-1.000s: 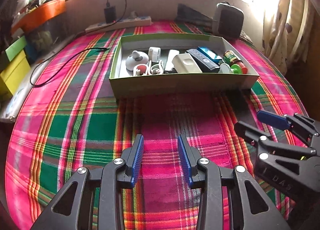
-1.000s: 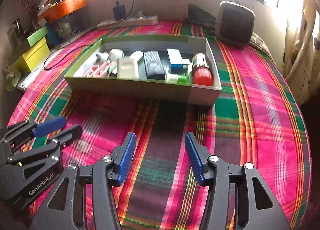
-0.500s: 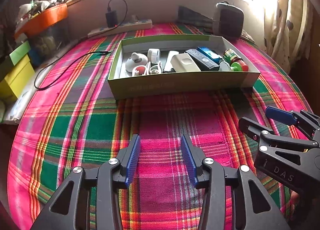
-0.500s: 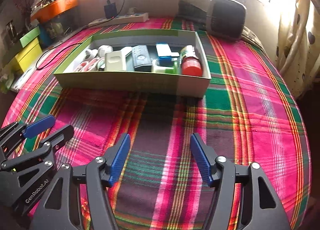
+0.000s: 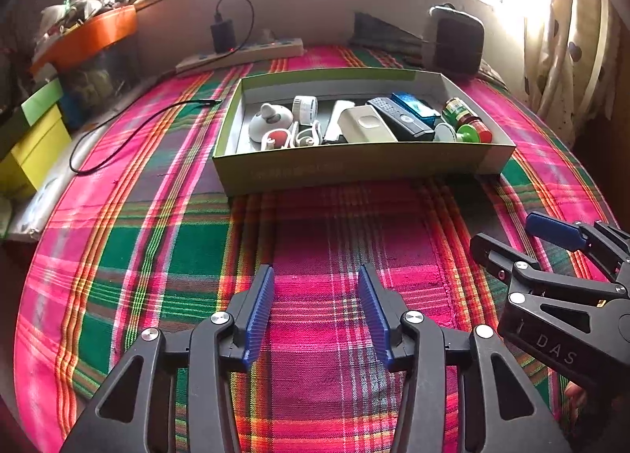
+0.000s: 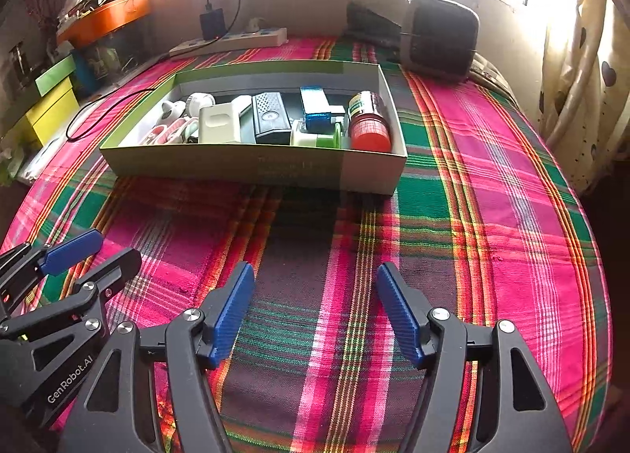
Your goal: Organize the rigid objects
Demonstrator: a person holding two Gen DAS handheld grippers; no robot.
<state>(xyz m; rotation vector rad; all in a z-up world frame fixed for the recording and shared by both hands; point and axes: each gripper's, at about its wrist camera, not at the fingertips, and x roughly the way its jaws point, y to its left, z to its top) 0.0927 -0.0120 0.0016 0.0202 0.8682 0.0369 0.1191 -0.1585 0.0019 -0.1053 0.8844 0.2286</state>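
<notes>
- The left gripper [image 5: 315, 309] hangs over the plaid cloth [image 5: 323, 240], its jaws apart and nothing between them; they have just been opening.
- Its blue pads [image 5: 258, 319] face each other across bare cloth and touch nothing.
- The right gripper [image 6: 315, 311] sits just beside it, jaws spread wide and empty; these too have just been opening, and the gap is clearly the wider of the two.
- From the left wrist view the right gripper shows at the right edge, one blue pad [image 5: 551, 232] raised above the cloth.
- The box [image 5: 354, 169] lies well ahead of both grippers on the cloth, open-topped, with every small thing inside it and none in a grip.
- In the box, from left to right: a white round gadget [image 5: 269, 122], a white reel [image 5: 304, 108], a cream case [image 6: 218, 124], a black remote [image 6: 269, 116], a blue packet [image 6: 315, 106], a green-capped piece [image 6: 327, 138] and a red-lidded jar [image 6: 368, 122] lying on its side at the right end.
- Behind the box stand a power strip [image 6: 232, 41] with a black charger [image 6: 212, 22] plugged in, and a dark heater [image 6: 443, 34] near the window.
- A black cable [image 5: 130, 130] trails over the cloth to the left of the box.
</notes>
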